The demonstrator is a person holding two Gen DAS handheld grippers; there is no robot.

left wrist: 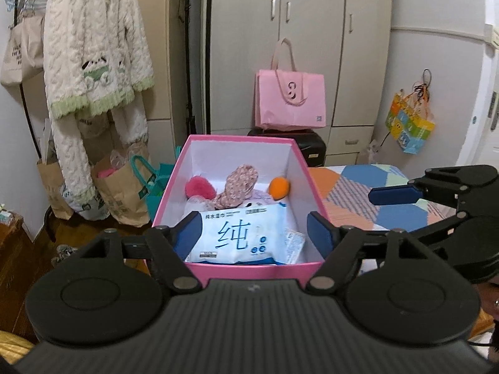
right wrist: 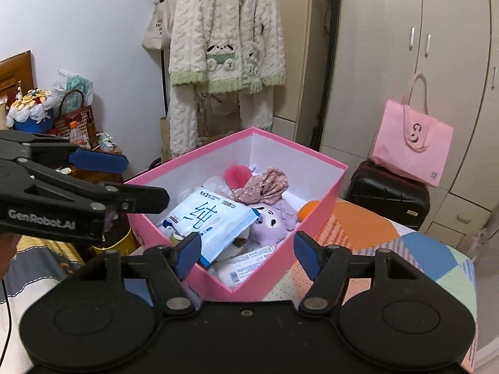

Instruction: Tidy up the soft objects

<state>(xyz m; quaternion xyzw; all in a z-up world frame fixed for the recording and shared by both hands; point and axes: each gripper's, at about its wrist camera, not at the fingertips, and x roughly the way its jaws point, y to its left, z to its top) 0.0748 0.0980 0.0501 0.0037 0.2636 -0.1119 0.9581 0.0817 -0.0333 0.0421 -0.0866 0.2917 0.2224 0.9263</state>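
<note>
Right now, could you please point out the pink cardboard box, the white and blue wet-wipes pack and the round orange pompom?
Pink cardboard box (left wrist: 249, 270): left wrist view, near wall's outer face.
White and blue wet-wipes pack (left wrist: 237, 233): left wrist view, printed front.
Round orange pompom (left wrist: 279, 188): left wrist view, its middle.

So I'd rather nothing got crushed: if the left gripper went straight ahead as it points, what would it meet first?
Probably the wet wipes pack lying on top in the pink box; it sits between the open left gripper fingers, though depth is unclear.
</note>
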